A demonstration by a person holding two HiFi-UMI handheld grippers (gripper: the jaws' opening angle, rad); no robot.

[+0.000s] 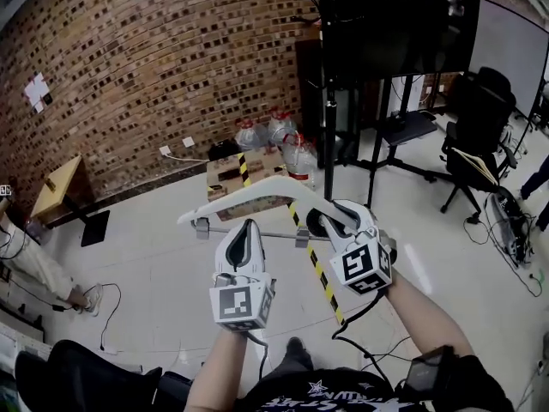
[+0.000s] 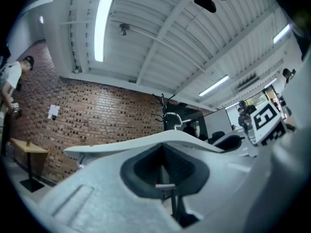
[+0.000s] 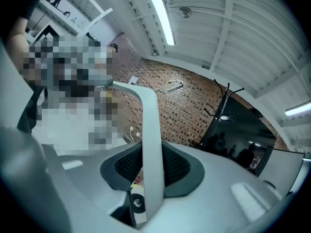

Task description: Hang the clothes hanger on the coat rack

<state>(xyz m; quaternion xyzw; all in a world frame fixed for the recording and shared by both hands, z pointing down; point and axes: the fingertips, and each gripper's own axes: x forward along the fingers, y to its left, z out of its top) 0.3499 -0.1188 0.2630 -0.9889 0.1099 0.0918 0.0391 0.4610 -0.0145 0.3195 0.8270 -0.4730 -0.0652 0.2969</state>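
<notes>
Clothes hanger [image 1: 249,194] held in the air by both grippers, in front of the coat rack [image 1: 328,118]
The left gripper [image 1: 247,230] clamps its thin lower bar and the right gripper [image 1: 324,221] clamps its white shoulder, probably so the hook faces the rack without swinging.

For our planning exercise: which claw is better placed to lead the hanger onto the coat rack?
Probably right: the right claw grips the hanger by its thick arm, nearest the coat rack; the left claw holds the thin lower bar, farther aside.
</notes>
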